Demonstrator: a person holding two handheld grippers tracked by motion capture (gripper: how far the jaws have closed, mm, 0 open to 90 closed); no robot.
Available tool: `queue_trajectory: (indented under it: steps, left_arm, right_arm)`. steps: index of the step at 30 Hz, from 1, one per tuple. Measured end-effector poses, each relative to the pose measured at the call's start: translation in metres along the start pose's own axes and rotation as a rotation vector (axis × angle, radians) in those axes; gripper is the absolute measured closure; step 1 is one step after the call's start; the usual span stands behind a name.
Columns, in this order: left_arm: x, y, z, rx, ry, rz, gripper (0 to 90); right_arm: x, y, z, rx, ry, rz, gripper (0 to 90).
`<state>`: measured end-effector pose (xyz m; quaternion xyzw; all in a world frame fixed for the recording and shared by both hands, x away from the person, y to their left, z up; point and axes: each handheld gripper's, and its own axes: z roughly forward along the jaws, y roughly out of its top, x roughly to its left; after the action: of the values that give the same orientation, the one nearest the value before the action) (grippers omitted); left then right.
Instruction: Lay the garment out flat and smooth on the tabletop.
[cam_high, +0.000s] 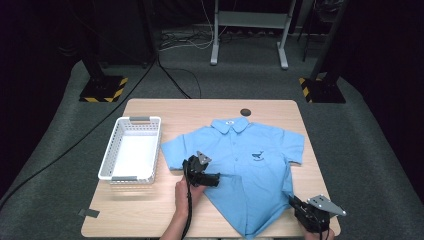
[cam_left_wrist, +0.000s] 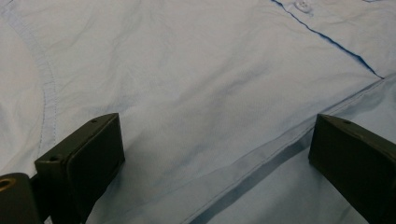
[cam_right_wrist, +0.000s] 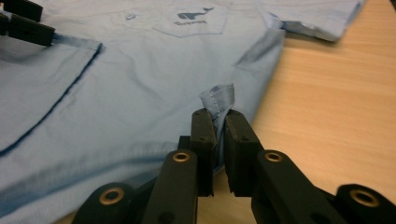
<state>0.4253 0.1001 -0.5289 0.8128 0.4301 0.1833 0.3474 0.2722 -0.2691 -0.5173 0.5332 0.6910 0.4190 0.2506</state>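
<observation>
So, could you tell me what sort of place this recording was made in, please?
Probably a lab or recording studio: a wooden table stands on grey carpet among black stands with hazard-striped bases, loose floor cables, and dark surroundings.

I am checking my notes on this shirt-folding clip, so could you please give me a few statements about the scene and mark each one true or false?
1. The right tool is shut on a pinch of the blue shirt at its side edge. True.
2. The left tool is clamped tight on the shirt's collar. False: its jaws stand wide apart over the flat front panel, gripping nothing.
3. The white basket holds folded clothes. False: it is empty, standing beside the shirt's sleeve.
4. The shirt lies front up, with a whale print on its chest. True.
5. The shirt hangs off the table. False: it lies spread on the tabletop.
</observation>
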Motion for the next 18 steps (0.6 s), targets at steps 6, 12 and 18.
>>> queue_trajectory:
  steps: [6, 12, 18]
  left_arm:
    - [0.000, 0.000, 0.000, 0.000, 0.001, 0.000, 2.9]
    - [0.000, 0.000, 0.000, 0.000, 0.001, 0.000, 2.9]
    - [0.000, 0.000, 0.000, 0.000, 0.001, 0.001, 2.9]
  right_arm:
    - [-0.010, -0.011, -0.019, 0.001, -0.018, 0.004, 79.9]
    - [-0.016, -0.018, -0.039, -0.006, -0.033, 0.015, 71.6]
    - [-0.014, -0.013, -0.054, -0.027, -0.032, -0.010, 61.1]
